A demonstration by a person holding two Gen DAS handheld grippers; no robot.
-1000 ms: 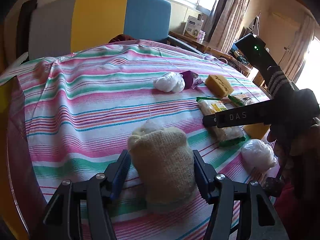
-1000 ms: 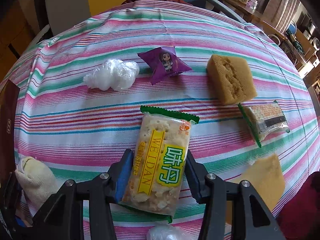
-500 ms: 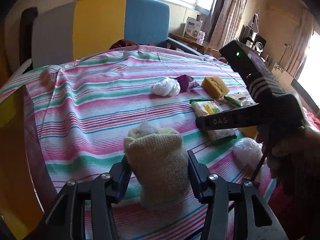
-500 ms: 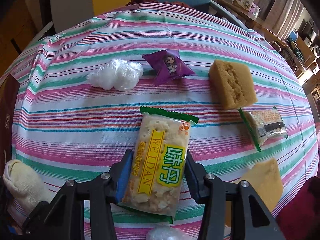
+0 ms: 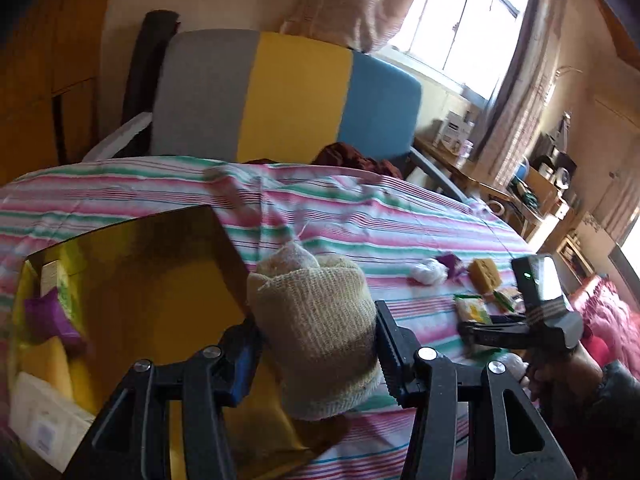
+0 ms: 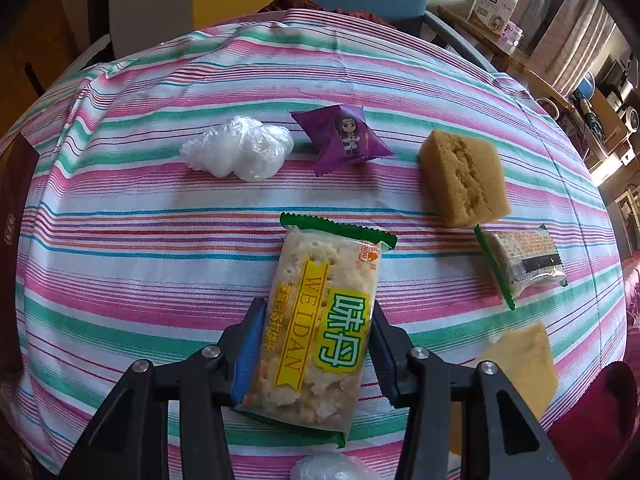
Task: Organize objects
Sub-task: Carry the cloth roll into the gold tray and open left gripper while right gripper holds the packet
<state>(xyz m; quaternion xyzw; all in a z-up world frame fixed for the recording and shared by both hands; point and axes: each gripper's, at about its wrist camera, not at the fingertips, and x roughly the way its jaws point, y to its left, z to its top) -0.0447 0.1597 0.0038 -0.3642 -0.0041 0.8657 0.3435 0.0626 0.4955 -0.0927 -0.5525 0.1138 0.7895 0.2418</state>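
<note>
My left gripper [image 5: 316, 344] is shut on a rolled cream knitted cloth [image 5: 316, 320] and holds it above the right edge of a gold-lined box [image 5: 132, 292] at the table's left. The box holds a purple packet [image 5: 50, 320] and a white carton [image 5: 40, 424]. My right gripper [image 6: 312, 348] is shut on a green-and-yellow cracker pack [image 6: 320, 320] lying on the striped tablecloth [image 6: 140, 240]. The right gripper also shows in the left wrist view [image 5: 472, 326].
On the cloth lie a crumpled white plastic bag [image 6: 240, 152], a purple snack packet [image 6: 344, 140], a brown sponge [image 6: 464, 176], a small wrapped cracker [image 6: 524, 264], a yellow sponge [image 6: 520, 364] and another plastic bag [image 6: 332, 466]. A striped chair [image 5: 280, 96] stands behind.
My left gripper has lifted the knitted cloth off the table and swung left over the gold box. The right gripper has stayed shut on the cracker pack, barely moving.
</note>
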